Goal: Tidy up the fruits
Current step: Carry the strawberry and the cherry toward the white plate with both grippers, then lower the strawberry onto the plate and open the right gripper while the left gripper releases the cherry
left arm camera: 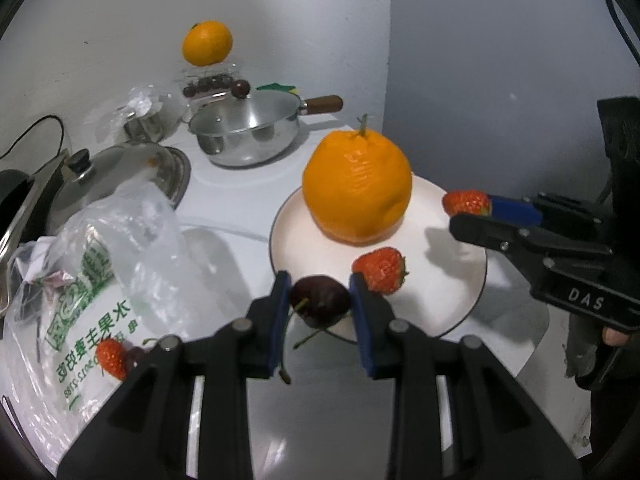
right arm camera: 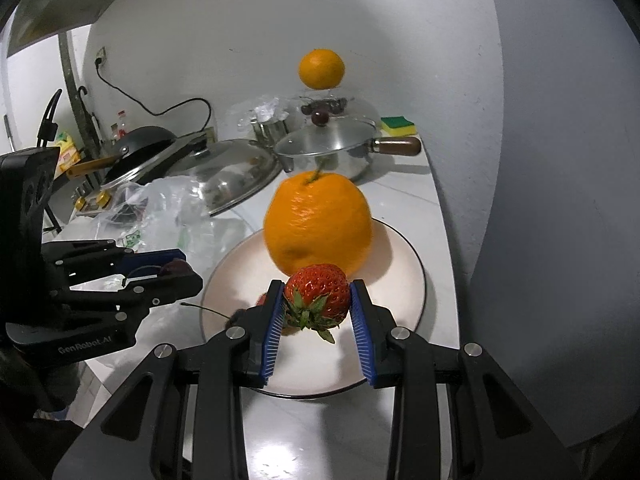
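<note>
Fruit here is soft and easily bruised, so both grips call for light pressure. The left gripper (left arm camera: 320, 300) is clamped on a dark cherry (left arm camera: 320, 305) across its round body, hanging over the near rim of the plate (left arm camera: 460, 312); its skin looks smooth and probably slippery, and its stem trails below. The right gripper (right arm camera: 318, 300) pinches a strawberry (right arm camera: 318, 292) by its flanks, leafy cap toward the camera, over the plate's near part (right arm camera: 400, 280). Both weigh next to nothing and would crush before they slip.

A large orange (left arm camera: 357, 186) stands at the plate's middle, firm and heavy by comparison, with a second strawberry (left arm camera: 380, 270) lying just before it. Another strawberry (left arm camera: 112, 358) sits by the plastic bag (left arm camera: 120, 240) toward the counter's left edge.

How deep either fruit sits between the pads is hard to judge. The bag's contents are mostly hidden. A far orange (left arm camera: 207, 43) rests atop something clear that I cannot make out.
</note>
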{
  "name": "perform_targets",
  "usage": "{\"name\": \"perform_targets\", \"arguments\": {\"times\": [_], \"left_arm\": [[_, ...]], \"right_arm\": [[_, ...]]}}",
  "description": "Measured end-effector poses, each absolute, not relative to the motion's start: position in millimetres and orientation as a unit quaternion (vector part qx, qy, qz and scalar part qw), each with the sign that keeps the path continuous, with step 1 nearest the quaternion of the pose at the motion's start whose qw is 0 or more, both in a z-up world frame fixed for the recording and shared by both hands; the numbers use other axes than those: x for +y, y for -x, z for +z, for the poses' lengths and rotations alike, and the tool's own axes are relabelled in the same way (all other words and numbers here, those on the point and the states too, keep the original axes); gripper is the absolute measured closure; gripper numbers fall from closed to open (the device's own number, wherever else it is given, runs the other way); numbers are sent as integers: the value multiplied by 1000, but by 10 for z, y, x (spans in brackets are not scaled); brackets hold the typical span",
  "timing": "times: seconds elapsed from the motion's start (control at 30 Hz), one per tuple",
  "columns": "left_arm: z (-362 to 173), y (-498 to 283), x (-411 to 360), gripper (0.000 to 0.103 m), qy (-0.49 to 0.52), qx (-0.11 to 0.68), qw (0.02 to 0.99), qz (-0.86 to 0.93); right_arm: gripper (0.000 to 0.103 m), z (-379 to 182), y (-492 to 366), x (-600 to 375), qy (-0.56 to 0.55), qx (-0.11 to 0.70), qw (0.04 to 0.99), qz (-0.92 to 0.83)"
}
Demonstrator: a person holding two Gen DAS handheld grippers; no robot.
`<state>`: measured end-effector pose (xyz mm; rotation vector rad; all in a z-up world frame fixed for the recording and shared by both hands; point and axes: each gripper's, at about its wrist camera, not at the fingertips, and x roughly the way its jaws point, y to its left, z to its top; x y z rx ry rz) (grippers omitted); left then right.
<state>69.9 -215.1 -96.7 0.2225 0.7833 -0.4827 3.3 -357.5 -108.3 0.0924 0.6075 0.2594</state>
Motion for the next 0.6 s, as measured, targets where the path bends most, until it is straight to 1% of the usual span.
{"name": "perform_targets", "arguments": {"times": [0.6], "left_arm": [[-1147,-996,-2292,72,-102,394,883,-235]], "right_arm": [[68,-1276,-327,-3689,-38,321,939,115]]}}
